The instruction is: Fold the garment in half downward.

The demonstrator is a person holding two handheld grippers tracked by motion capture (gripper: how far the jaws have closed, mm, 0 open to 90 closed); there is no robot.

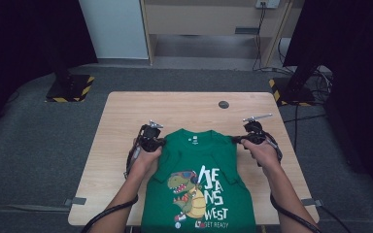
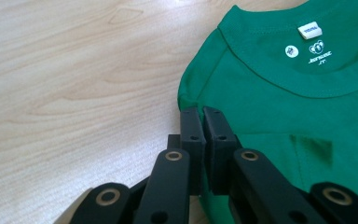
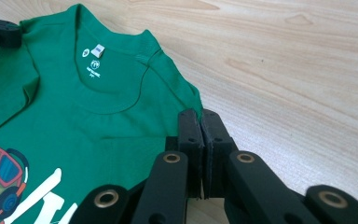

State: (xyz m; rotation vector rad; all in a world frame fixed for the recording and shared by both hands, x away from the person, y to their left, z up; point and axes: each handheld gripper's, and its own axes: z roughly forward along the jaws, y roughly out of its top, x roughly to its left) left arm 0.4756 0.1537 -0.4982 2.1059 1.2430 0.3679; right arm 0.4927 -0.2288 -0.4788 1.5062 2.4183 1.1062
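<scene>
my left claw [image 2: 203, 122] and right claw [image 3: 200, 125] each pinch a shoulder of the green t-shirt [image 1: 199, 179] (dinosaur print up), which lies flat across the worktop's [image 1: 126, 116] near edge.

Light wooden table [image 1: 126, 141], green dinosaur-print T-shirt [image 1: 199, 179] lying flat on it, small dark round disc [image 1: 224, 104] near far edge
</scene>
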